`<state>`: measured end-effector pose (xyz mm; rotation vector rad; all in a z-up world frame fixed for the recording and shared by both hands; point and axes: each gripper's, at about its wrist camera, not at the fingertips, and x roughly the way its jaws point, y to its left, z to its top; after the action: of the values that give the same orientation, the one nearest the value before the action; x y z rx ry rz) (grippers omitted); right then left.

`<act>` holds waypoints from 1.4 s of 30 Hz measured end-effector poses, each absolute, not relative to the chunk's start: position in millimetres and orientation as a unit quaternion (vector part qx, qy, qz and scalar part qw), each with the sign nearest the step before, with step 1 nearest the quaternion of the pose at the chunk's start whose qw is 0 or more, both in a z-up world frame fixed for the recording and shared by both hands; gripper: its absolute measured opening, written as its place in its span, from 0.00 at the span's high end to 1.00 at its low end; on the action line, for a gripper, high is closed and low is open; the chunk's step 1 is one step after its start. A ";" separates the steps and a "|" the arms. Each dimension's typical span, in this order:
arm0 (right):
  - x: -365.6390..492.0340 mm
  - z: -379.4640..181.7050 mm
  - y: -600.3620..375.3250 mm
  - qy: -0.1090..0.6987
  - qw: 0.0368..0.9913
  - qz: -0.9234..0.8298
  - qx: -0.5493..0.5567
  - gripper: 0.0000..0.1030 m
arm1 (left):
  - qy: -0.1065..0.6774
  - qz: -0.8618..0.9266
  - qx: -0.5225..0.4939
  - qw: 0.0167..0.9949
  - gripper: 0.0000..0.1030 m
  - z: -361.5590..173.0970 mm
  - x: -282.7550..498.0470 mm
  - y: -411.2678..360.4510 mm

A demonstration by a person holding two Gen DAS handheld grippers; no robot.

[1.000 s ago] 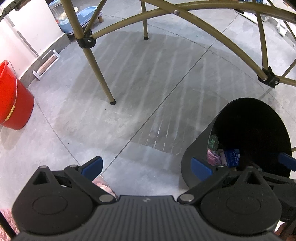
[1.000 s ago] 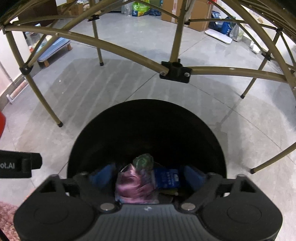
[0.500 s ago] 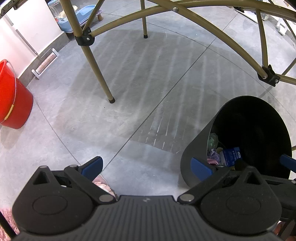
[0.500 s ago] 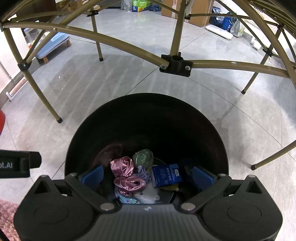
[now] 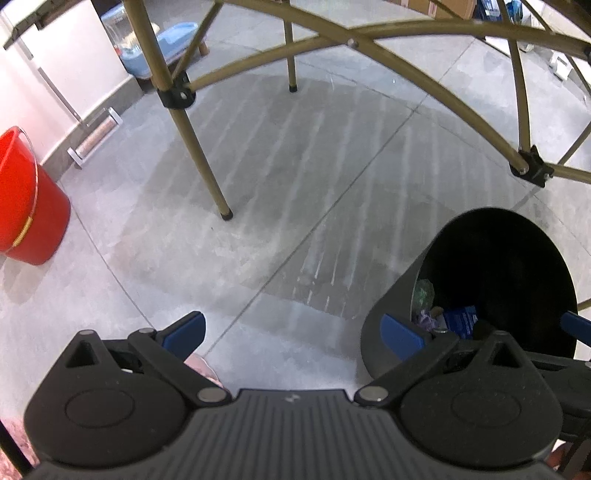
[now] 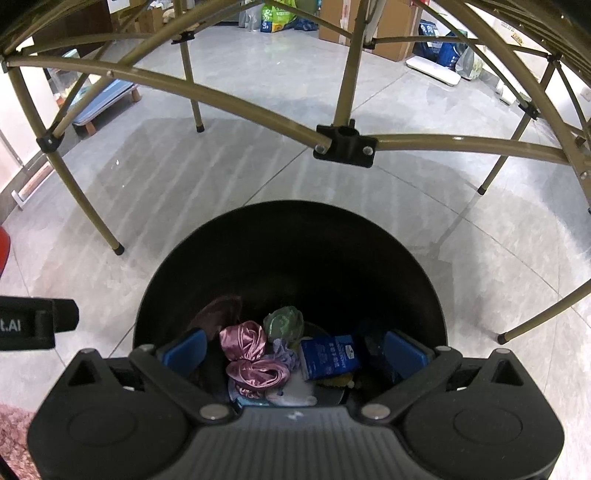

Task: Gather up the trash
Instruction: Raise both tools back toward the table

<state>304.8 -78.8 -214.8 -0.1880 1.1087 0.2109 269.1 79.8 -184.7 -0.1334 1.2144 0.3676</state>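
Note:
A black trash bin [image 6: 291, 236] stands on the grey floor right below my right gripper [image 6: 295, 349], which is open and empty over its mouth. Inside lie a pink satin scrunchie [image 6: 251, 354], a green crumpled wrapper [image 6: 283, 322], a blue packet [image 6: 328, 356] and other scraps. In the left wrist view the bin [image 5: 391, 306] sits at the right, and my left gripper [image 5: 291, 328] is open and empty above bare floor to the bin's left. A pink item [image 5: 201, 365] shows partly behind its left finger.
Olive folding-table legs [image 5: 199, 147] and cross bars [image 6: 229, 103] arch over the bin. A red bucket [image 5: 26, 199] stands at the left by the wall. Boxes and bags [image 6: 280, 14] line the far side. A pink rug [image 6: 14, 432] lies at lower left.
My right gripper has opened and risen; the pink scrunchie it held now lies in the bin. The left gripper has drifted slightly, still open.

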 end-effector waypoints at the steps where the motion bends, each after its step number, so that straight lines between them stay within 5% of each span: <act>1: 304.9 -212.8 -79.1 0.522 0.842 0.100 -0.088 0.00 | 0.563 0.173 -0.061 0.806 0.00 -183.0 269.0 80.1; 17: 302.1 -149.1 -96.4 0.427 0.897 0.099 -0.058 0.00 | 0.457 0.172 -0.045 0.871 0.00 -134.1 262.6 74.6; 34: 270.9 -45.1 -114.4 0.183 0.974 0.114 -0.075 0.00 | 0.280 0.156 -0.042 0.946 0.00 -56.4 251.9 58.6; 42: 308.6 -15.4 -127.7 0.128 0.984 0.103 -0.065 0.00 | 0.229 0.138 -0.051 0.962 0.00 -27.2 283.9 49.4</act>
<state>308.6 -127.7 -15.4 -0.1317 0.2566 0.2067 283.9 49.4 -27.2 -0.1038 0.4645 0.2786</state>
